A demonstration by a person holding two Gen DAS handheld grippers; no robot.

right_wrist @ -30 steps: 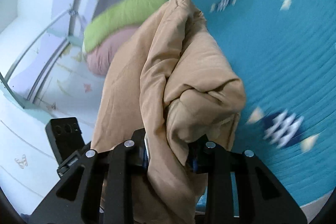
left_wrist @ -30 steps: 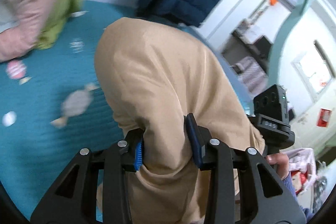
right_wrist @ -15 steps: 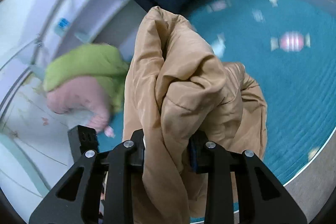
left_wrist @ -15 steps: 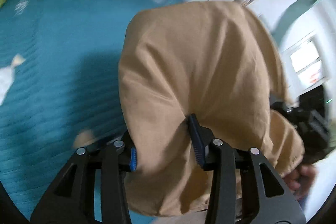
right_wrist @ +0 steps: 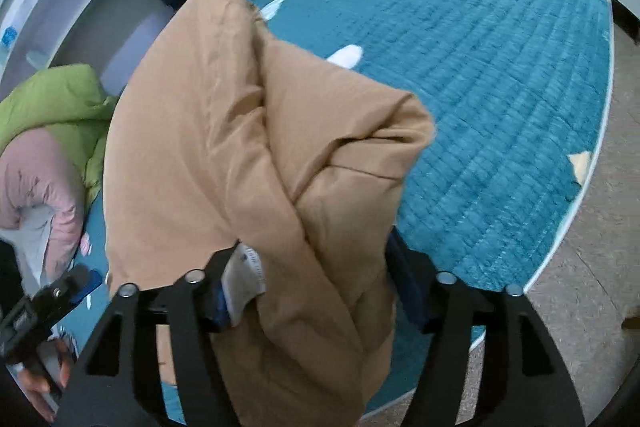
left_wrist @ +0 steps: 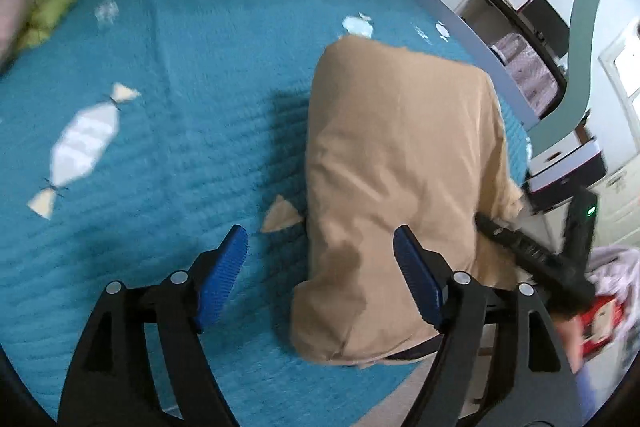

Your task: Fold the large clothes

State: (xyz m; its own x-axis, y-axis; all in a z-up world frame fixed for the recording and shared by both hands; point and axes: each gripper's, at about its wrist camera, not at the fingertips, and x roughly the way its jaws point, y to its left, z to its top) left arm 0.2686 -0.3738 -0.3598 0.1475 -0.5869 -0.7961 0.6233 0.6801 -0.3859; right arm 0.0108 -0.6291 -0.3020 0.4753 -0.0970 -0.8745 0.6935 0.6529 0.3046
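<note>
Left tongs [left_wrist: 320, 263] spread, empty; right tongs [right_wrist: 316, 283] pinching tan coat [right_wrist: 248, 155]

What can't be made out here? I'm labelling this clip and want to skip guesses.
- Right wrist view: the right gripper pads are buried in the tan jacket; the white label print is too small.
- Left wrist view: the jacket's near edge is hidden by the open left gripper; motion blur smears the teal quilt.

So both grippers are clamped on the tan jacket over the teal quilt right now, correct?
Not quite. Only the right gripper is clamped on the tan jacket. The left wrist view shows the left gripper open, its blue pads spread apart and the jacket lying ahead of them, loose between them. The teal quilt beneath is as you say.
</note>
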